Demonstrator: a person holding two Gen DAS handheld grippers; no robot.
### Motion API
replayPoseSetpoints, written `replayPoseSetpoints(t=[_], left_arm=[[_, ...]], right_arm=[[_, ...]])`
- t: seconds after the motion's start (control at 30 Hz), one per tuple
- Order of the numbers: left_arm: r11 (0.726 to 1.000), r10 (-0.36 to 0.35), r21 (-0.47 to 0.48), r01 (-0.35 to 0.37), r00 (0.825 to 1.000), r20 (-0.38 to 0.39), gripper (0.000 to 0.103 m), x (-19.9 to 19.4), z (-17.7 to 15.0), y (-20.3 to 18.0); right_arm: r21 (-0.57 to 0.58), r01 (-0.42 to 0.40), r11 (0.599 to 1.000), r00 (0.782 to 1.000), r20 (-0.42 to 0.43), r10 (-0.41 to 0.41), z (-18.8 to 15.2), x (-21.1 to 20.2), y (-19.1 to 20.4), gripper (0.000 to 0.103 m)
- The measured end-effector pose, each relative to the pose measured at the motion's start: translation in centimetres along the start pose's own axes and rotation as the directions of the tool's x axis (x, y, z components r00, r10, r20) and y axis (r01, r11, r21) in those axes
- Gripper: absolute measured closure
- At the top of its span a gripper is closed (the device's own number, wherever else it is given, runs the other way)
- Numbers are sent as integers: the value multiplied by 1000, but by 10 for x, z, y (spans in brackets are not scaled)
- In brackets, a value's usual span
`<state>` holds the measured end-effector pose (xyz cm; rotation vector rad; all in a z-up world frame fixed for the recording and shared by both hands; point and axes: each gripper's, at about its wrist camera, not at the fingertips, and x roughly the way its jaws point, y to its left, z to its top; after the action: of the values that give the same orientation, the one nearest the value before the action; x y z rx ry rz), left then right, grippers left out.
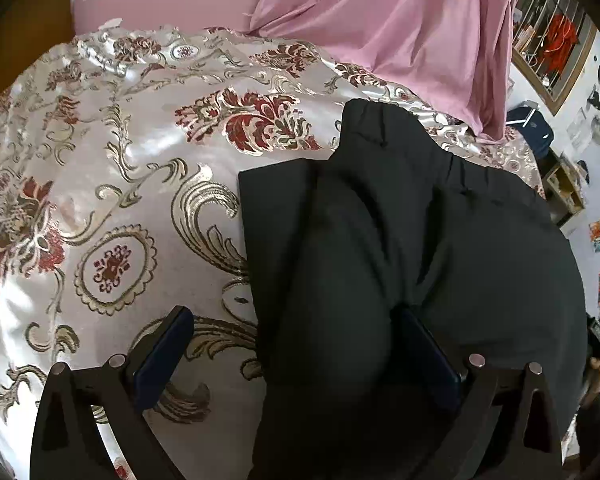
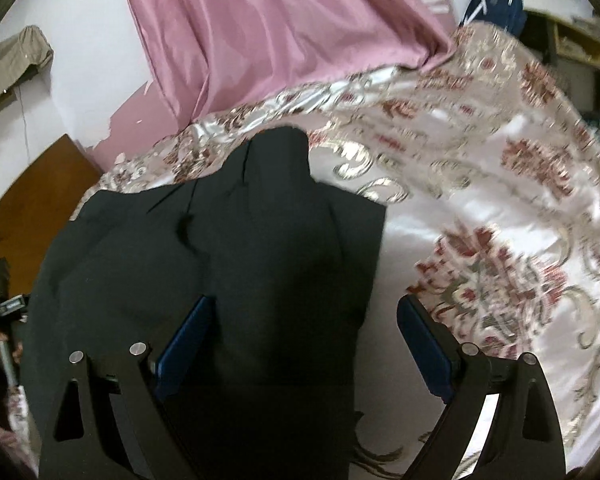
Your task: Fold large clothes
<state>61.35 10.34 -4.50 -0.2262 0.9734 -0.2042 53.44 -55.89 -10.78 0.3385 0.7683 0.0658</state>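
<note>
Black trousers [image 1: 400, 240] lie folded on a white bedspread with red and gold flowers [image 1: 120, 160]; the waistband points to the far side. My left gripper [image 1: 296, 320] is open, its jaws wide apart; the left edge of the trousers bulges up between the fingers, and the right finger [image 1: 428, 348] presses into the cloth. In the right wrist view the trousers [image 2: 240, 248] fill the left and middle. My right gripper [image 2: 304, 312] is open and straddles their right edge, left finger [image 2: 188, 340] on the cloth, right finger [image 2: 424, 344] over the bedspread [image 2: 480, 200].
A pink curtain [image 1: 400, 28] hangs behind the bed and drapes onto its far edge. A wooden headboard [image 2: 28, 208] stands at the left. Shelves and a dark blue bag [image 1: 532, 124] stand past the bed's right side.
</note>
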Motion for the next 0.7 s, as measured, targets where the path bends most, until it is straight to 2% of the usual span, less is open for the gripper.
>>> replayPoseSetpoints(t=[0.17, 0.27, 0.4, 0.47, 0.6, 0.7], left_arm=[[994, -108, -28, 107, 993, -46, 0, 6, -3, 6], [978, -204, -68, 198, 975, -85, 0, 11, -7, 11], [959, -277, -93, 268, 956, -97, 0, 13, -11, 14], [941, -330, -117, 317, 938, -105, 0, 14, -13, 14], [919, -388, -129, 372, 912, -132, 0, 18, -17, 6], [920, -389, -119, 374, 908, -154, 0, 19, -18, -4]], right_arm=[[106, -124, 987, 990, -55, 130, -6, 14, -19, 5], [153, -207, 966, 974, -64, 219, -11, 19, -25, 2], [158, -308, 938, 943, -82, 324, -18, 23, -20, 1], [158, -349, 924, 926, -92, 365, -23, 25, -15, 1], [153, -374, 915, 914, -108, 391, -26, 28, -9, 1], [156, -390, 908, 903, -127, 410, -26, 31, -2, 1]])
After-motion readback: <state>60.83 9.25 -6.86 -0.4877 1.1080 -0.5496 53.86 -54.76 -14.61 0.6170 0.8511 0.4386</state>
